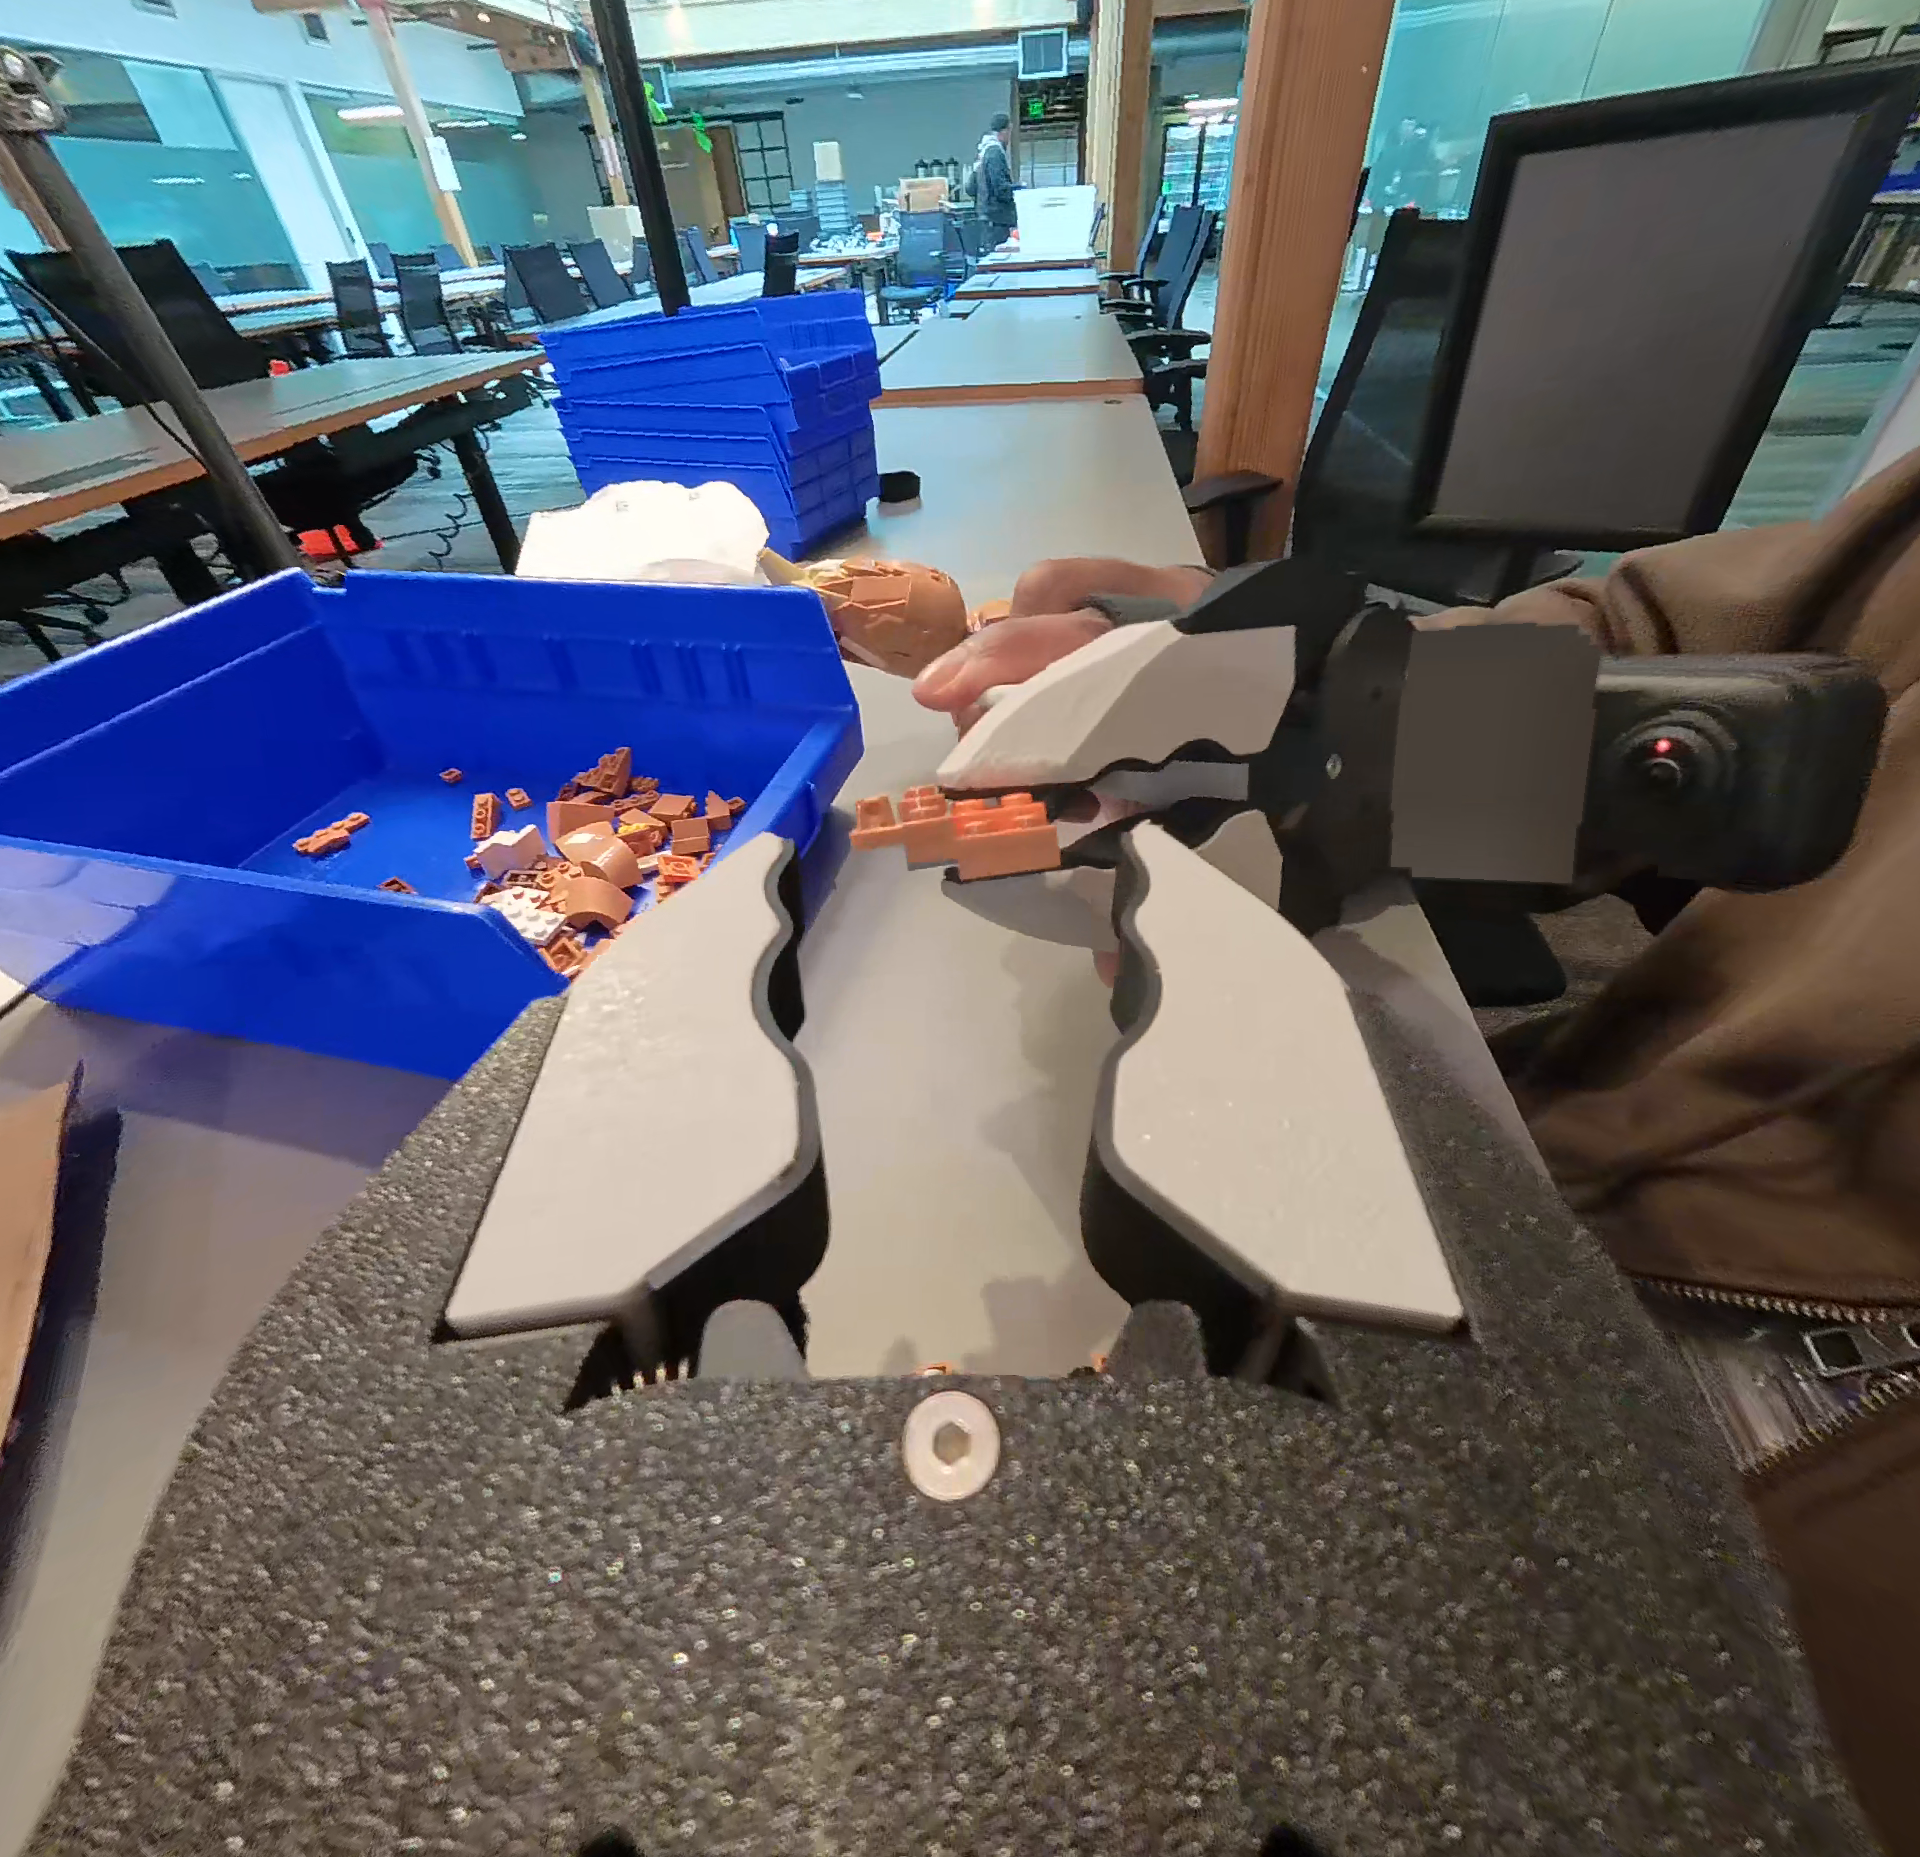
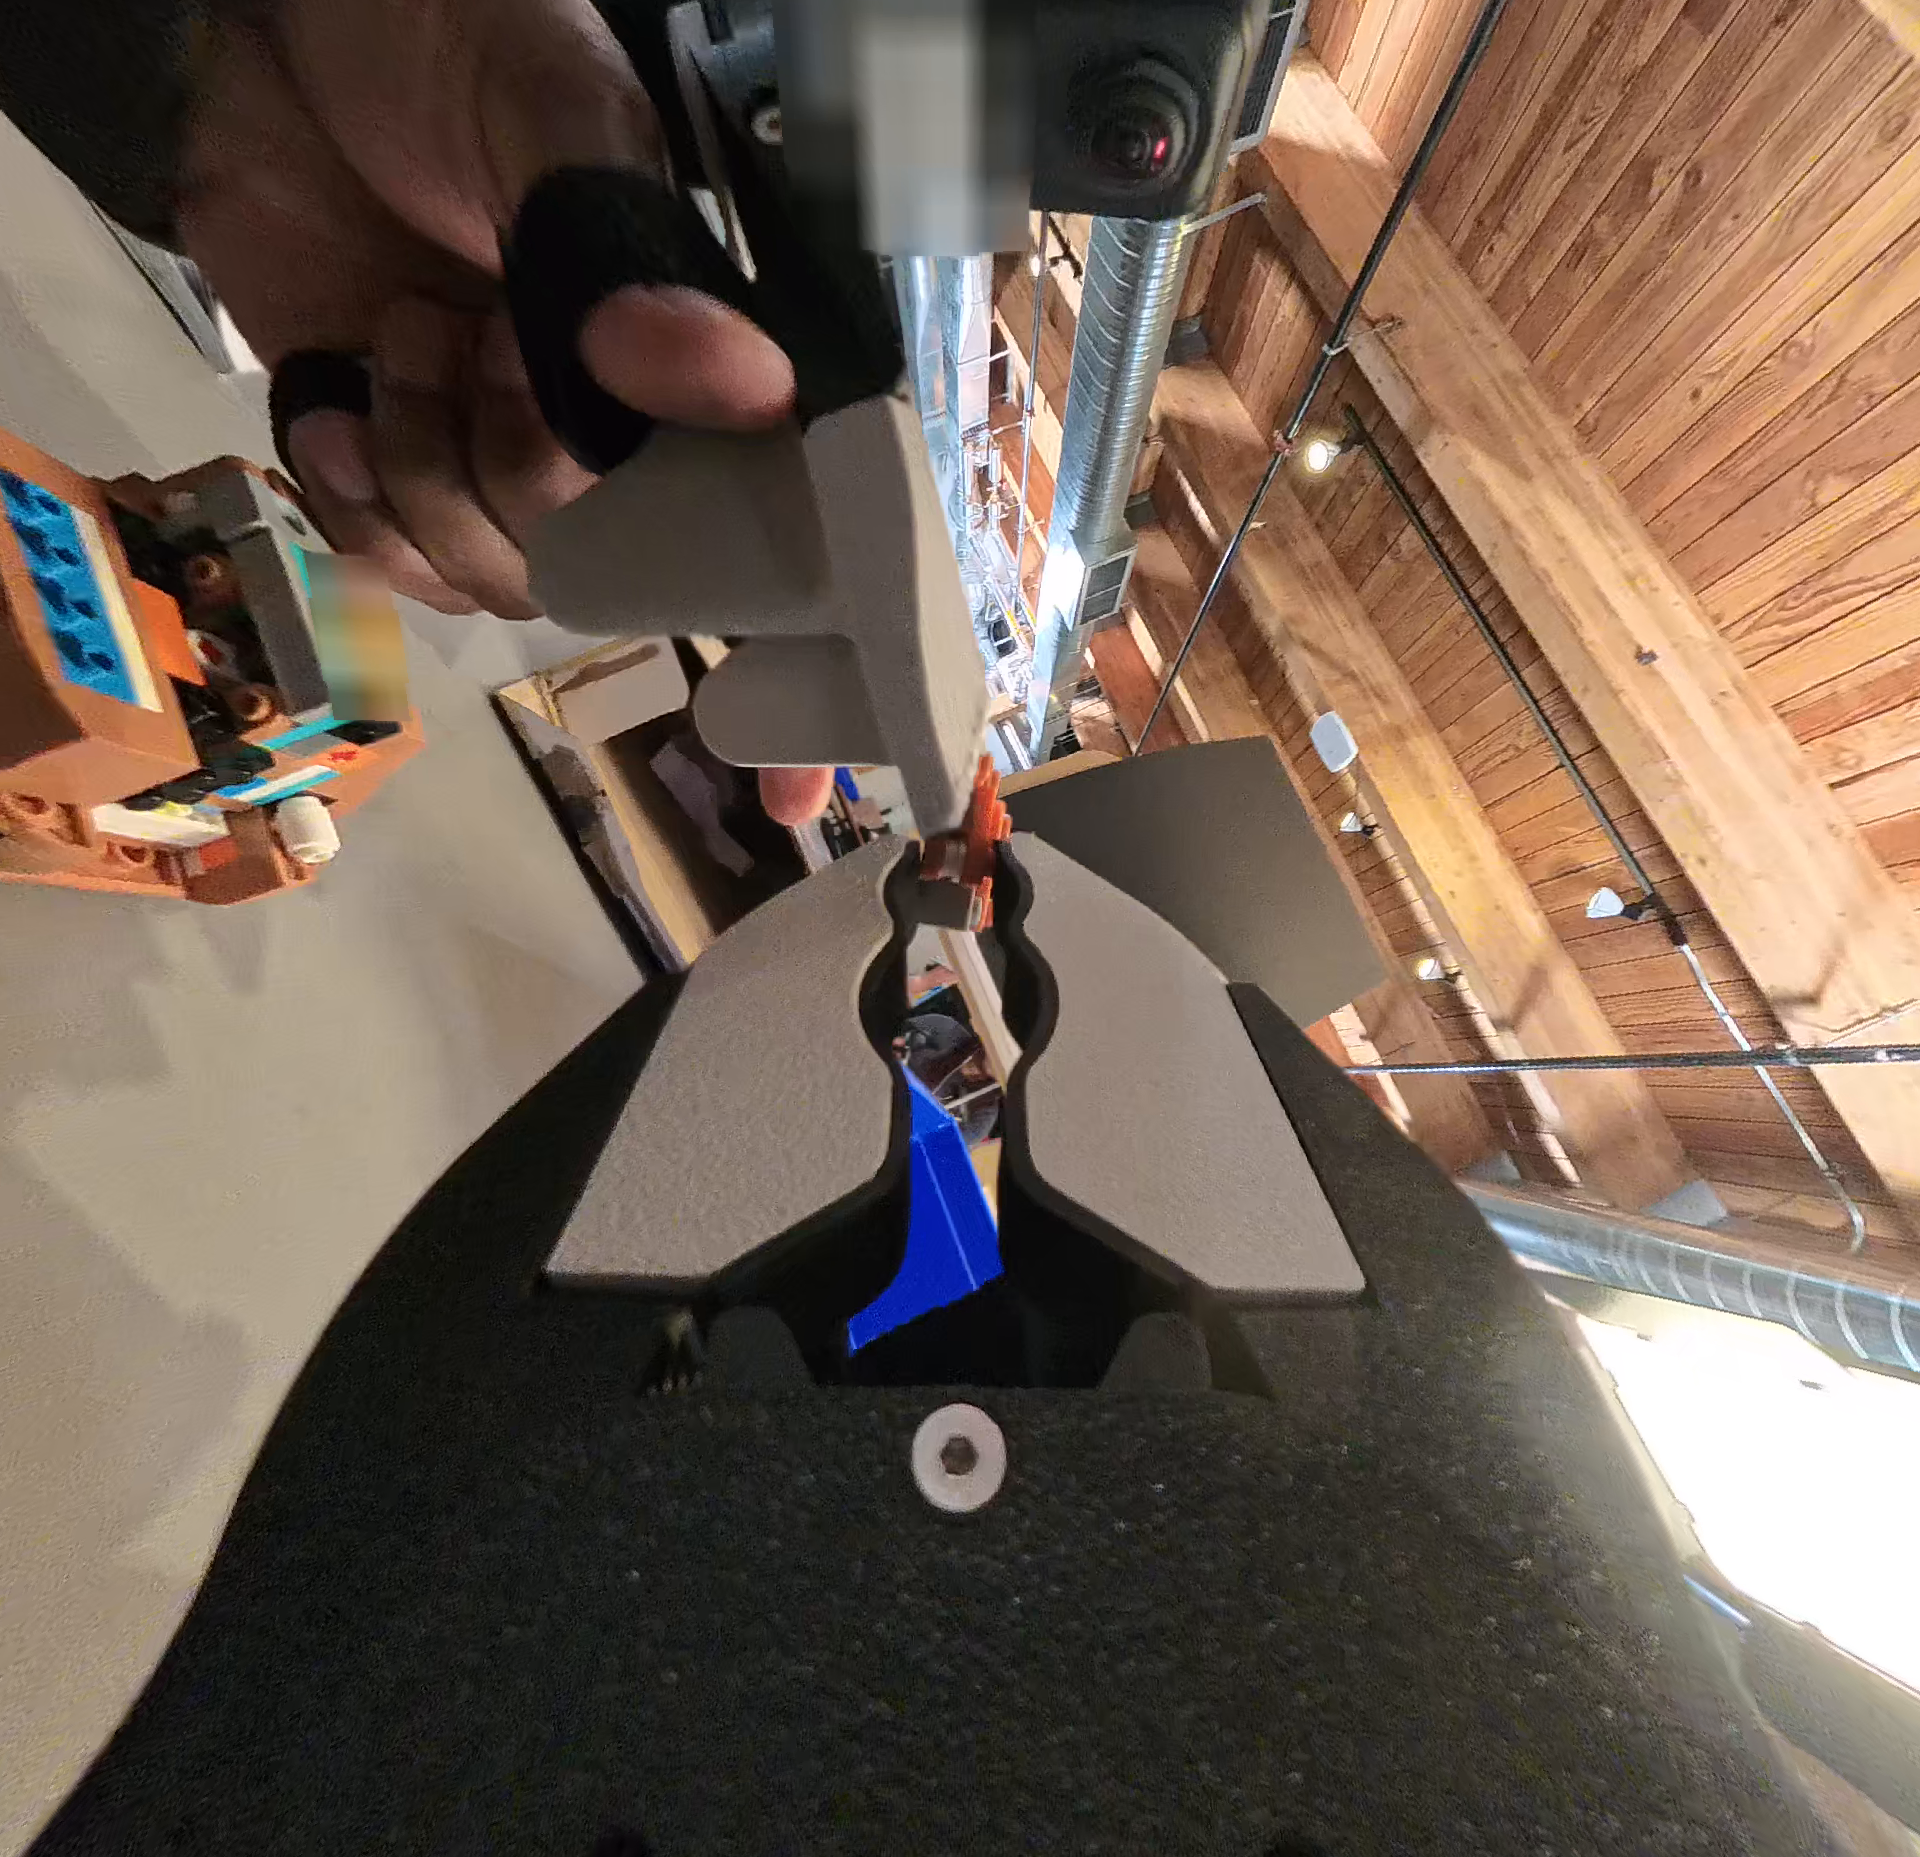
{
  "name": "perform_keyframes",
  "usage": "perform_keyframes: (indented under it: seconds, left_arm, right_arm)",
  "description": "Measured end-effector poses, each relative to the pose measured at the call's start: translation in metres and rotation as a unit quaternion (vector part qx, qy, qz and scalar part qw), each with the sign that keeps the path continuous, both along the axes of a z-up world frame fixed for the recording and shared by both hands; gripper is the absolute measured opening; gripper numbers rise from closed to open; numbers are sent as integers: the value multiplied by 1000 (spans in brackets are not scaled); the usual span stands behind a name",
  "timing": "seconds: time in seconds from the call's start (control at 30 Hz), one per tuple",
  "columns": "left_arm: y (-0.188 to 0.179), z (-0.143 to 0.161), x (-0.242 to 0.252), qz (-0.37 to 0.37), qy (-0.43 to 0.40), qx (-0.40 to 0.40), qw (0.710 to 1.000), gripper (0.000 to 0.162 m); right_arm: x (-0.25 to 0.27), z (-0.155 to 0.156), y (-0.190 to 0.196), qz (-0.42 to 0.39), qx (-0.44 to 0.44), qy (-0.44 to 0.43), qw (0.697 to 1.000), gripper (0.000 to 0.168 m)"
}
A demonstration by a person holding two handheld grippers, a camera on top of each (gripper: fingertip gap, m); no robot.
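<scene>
Left wrist view: my left claw (image 1: 956, 872) stands wide open and empty over the grey tabletop (image 1: 997, 436), its tips just short of a clump of orange-brown toy bricks (image 1: 956, 825) at twelve o'clock. My right claw (image 1: 997, 820) comes in from three o'clock, turned on its side, and is closed on that clump with most of the bricks jutting out past its tips. In the right wrist view the same clump (image 2: 961, 862) sits pinched at the very tips of my right claw (image 2: 956, 872), with one finger (image 2: 831, 602) of the left claw touching it from above.

As I judge it, the hold is shallow: a sideways nudge from the left claw could twist the clump loose or split it, scattering pieces across the tabletop.

At ten o'clock an open blue bin (image 1: 436, 644) holds loose brown and tan bricks (image 1: 592, 851); its near corner lies just beside my left finger and crowds any move that way. Behind it sit a white plastic bag (image 1: 665, 529), a brown brick model (image 1: 894, 602) and a stack of blue bins (image 1: 727, 405). A dark monitor (image 1: 1642, 321) stands at two o'clock.
</scene>
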State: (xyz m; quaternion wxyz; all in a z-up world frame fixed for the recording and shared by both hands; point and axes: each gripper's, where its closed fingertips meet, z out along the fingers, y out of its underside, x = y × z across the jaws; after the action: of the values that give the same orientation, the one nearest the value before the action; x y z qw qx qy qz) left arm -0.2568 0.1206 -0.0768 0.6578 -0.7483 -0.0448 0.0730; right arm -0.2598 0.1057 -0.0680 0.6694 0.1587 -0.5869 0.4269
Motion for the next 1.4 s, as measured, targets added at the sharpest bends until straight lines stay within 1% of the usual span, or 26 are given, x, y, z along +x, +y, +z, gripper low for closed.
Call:
perform_keyframes:
  seconds: [0.1,0.2,0.33,0.4,0.5,0.57,0.63,0.67,0.8,0.93,1.07,1.17,1.23,1.4]
  left_arm:
    - [1,0,-2,12,12,-3,1000,55]
    - [3,1,2,8,37,2,999,38]
    - [2,3,3,14,85,-3,996,37]
    - [-2,6,1,19,106,-3,994,37]
    - [-9,10,4,6,134,1,991,37]
    - [-12,11,11,-13,168,-2,986,37]
    - [-13,10,18,-30,206,-9,978,37]
    - [-13,9,22,-39,225,-15,974,37]
    - [-9,1,34,-56,303,-41,951,37]
    - [-6,0,44,-75,332,-33,940,37]
    - [-4,-6,47,-82,350,-51,932,37]
    - [-2,-14,48,-83,377,-81,919,37]
    - [0,-21,47,-77,404,-106,905,37]
    - [1,-31,41,-56,462,-153,872,37]
  right_arm:
    - [3,0,-4,-7,9,24,1000,12]
    - [4,1,-5,-18,14,46,999,12]
    - [7,2,-4,-4,12,40,999,12]
    - [11,2,-4,36,5,2,999,15]
    - [12,8,5,94,-31,-77,992,17]
    - [14,7,7,150,-44,-158,975,17]
    - [20,0,4,210,-35,-235,948,17]
    - [24,-3,3,230,-30,-260,937,18]
    - [37,-3,2,276,-21,-294,915,18]
    - [40,-6,1,284,-11,-308,908,18]
    - [47,-9,0,301,2,-316,900,18]
    - [51,-9,1,312,11,-323,893,18]
    - [51,-12,1,307,20,-322,895,17]
    - [48,-24,-1,275,59,-298,912,14]
